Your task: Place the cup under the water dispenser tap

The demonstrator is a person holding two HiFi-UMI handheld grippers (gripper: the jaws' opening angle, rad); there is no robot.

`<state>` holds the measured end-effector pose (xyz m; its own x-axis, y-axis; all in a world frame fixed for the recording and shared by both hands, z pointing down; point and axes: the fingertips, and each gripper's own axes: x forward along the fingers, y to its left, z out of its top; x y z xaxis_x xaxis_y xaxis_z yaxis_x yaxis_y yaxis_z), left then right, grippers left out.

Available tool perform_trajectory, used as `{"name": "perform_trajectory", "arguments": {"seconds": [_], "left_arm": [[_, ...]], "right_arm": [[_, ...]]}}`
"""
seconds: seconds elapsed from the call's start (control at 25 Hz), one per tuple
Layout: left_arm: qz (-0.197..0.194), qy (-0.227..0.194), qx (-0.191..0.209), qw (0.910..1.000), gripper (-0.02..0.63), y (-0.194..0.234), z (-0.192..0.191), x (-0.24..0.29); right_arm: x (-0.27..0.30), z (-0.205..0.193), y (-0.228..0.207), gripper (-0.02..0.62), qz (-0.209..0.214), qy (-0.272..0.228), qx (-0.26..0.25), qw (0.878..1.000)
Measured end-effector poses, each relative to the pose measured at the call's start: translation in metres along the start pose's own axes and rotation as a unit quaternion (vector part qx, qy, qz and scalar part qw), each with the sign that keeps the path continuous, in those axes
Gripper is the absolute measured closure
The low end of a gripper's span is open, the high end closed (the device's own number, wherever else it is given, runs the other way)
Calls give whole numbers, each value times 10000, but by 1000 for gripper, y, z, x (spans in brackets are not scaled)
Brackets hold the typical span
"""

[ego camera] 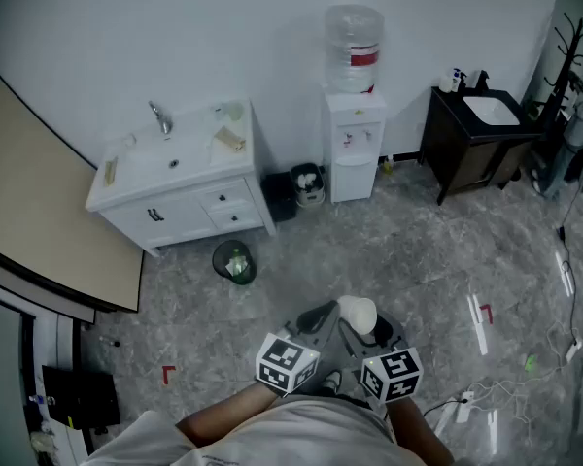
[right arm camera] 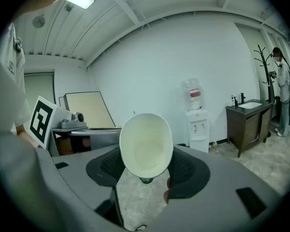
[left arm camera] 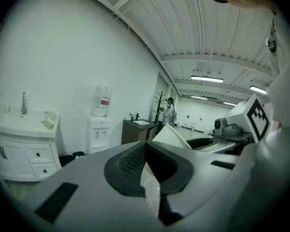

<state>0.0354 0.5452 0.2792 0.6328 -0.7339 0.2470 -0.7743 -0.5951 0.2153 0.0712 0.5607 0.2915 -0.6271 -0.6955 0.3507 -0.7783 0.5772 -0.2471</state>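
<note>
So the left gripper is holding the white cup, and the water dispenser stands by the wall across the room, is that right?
Not quite: it is the right gripper that holds the cup, as the right gripper view shows. The water dispenser does stand by the wall across the room.

One cup (ego camera: 358,312), one water dispenser (ego camera: 354,144) — two sink cabinets (ego camera: 228,208) (ego camera: 459,146).

The right gripper (ego camera: 361,326) held a white cup (ego camera: 357,310) above the grey floor (ego camera: 408,260), well apart from the water dispenser (ego camera: 355,124) standing against the far wall (ego camera: 175,27).
</note>
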Motion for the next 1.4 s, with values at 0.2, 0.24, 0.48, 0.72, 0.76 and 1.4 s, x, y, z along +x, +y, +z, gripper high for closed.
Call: {"name": "perform_trajectory", "arguments": {"seconds": [0.2,0.24,0.48,0.72,0.76,1.4], "left_arm": [[80,-59,-43,9999,601,-4,-1,13],[90,-58,-49,9999,601,-4,-1,14],[140,-61,-60,9999,601,4,5,25],[100,-118,-88,9998,601,37,18,52],[88,-95,-121,9998,601,45,17,58],[-437,161,-51,9989,601,222,68,198]], "right_arm": [[-3,0,-15,334,37,-23,-161,9999],[-3,0,-18,334,35,-14,-180,9998],[4,10,-29,334,30,18,-283,9996],[38,28,-55,333,-103,5,-319,9994],[46,28,-59,333,-122,43,-304,9995],[236,99,-151,333,-597,547,-270,9964]]}}
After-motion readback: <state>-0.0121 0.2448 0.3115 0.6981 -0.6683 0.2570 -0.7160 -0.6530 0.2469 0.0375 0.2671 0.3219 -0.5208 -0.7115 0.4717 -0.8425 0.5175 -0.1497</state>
